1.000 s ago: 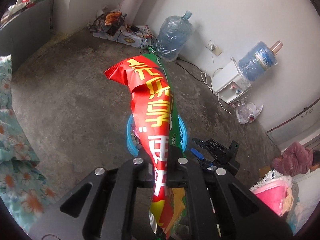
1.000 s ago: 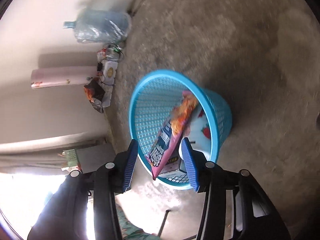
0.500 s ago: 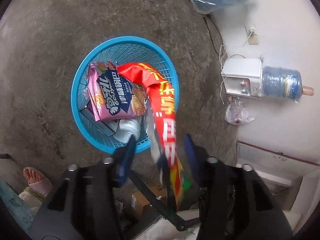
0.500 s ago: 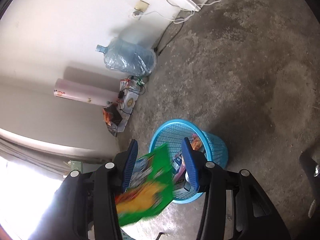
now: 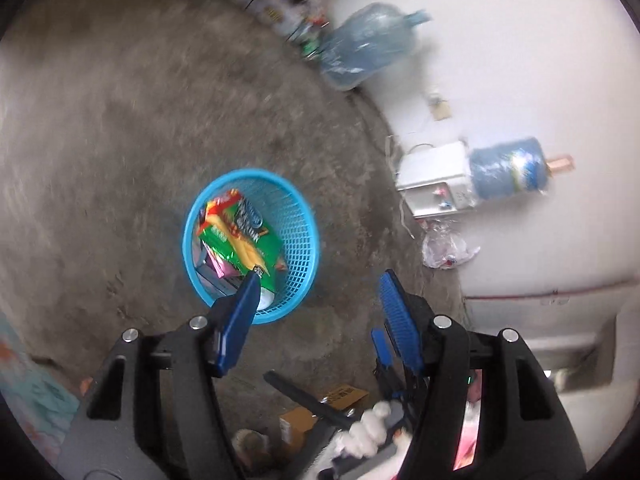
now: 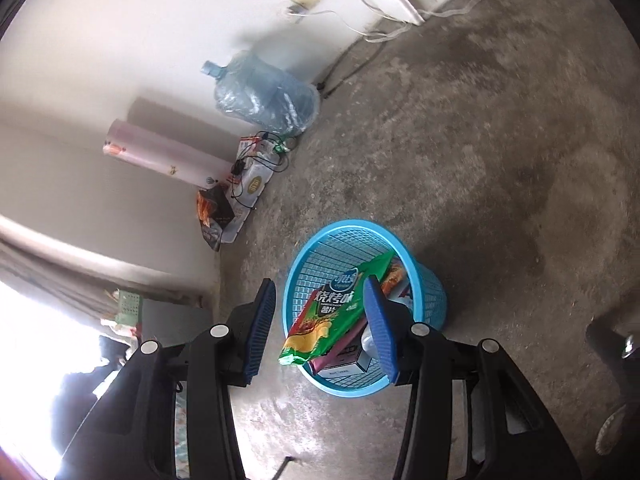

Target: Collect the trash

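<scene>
A blue mesh waste basket point(image 5: 304, 240) stands on the concrete floor; it also shows in the right wrist view point(image 6: 434, 296). A green and red snack bag point(image 5: 244, 236) lies on top of the other wrappers inside it, and in the right wrist view the bag point(image 6: 336, 312) sticks out over the rim. A purple wrapper point(image 5: 222, 266) and a white box point(image 6: 344, 364) lie beneath. My left gripper point(image 5: 320, 286) is open and empty above the basket. My right gripper point(image 6: 320, 292) is open and empty above the basket too.
A large water jug point(image 5: 368, 46) lies by the white wall, with a water dispenser point(image 5: 436, 184) and a plastic bag point(image 5: 448, 248) further along. A rolled pink mat point(image 6: 168, 158) and boxes with cables point(image 6: 256, 172) sit at the wall. Cardboard boxes point(image 5: 344, 396) lie below.
My left gripper opened and let go of the red and green snack bag, which dropped into the basket. Both grippers have risen away from the basket. The right gripper stayed open.
</scene>
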Demonstrator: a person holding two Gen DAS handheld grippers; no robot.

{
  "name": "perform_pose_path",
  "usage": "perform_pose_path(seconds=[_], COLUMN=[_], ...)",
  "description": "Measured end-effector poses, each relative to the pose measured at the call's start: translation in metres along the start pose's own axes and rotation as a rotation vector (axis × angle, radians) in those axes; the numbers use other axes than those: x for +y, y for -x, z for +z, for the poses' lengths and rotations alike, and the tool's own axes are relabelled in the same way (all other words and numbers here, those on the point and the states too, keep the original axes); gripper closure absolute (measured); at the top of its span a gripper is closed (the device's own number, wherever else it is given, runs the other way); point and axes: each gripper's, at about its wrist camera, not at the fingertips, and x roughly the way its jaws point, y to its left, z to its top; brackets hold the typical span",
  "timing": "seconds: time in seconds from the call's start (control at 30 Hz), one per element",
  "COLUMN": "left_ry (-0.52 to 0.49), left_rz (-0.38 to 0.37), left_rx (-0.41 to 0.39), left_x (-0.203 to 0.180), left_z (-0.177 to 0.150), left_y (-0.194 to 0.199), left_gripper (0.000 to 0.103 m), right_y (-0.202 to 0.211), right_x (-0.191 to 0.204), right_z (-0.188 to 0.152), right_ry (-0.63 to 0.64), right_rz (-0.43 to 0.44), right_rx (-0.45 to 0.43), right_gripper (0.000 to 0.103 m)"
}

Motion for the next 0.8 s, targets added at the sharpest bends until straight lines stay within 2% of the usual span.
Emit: perform_pose_path(seconds=[0.17,0.3,0.37,0.43,0.53,0.6,0.67,0.8], left_ry=[-0.229,-0.358,-0.384,-0.365,-0.237,-0.124,-0.037,0.058], left_rz=[0.049,0.144,0.217,0.294,0.364,0.396,0.46,0.556], left_rx=[-0.147,-0.278,-0.363,-0.456,-0.542,-0.573,-0.614,-0.748], left_x=[-0.028,-0.026,-0.019,-0.007,0.019,0.04,0.055,0.077], left_z=[-0.051,-0.114,-0.146,-0.179,-0.224,-0.25,-0.273,-0.322], left_y=[0.118,0.203,0.243,0.28,0.325,0.35,0.373,0.42], left_gripper=[0.03,0.023,0.02,0.019,0.017,0.015,0.015,0.011], right_y=[0.037,0.081,0.106,0.129,0.157,0.173,0.191,0.232], right_x=[0.075,0.142,0.169,0.19,0.21,0.221,0.231,0.252], right_z=[-0.024,-0.066,-0.092,-0.121,-0.159,-0.18,-0.2,-0.244], right_ry=[0.241,0.473,0.586,0.69,0.801,0.861,0.915,1.06], right_rz=[0.056,0.133,0.176,0.238,0.311,0.341,0.356,0.382], right_rx=[-0.044,-0.083,-0.108,-0.123,-0.093,-0.064,-0.04,-0.046], right_gripper=[0.058,0.052,0.049,0.04,0.038,0.038,0.037,0.029])
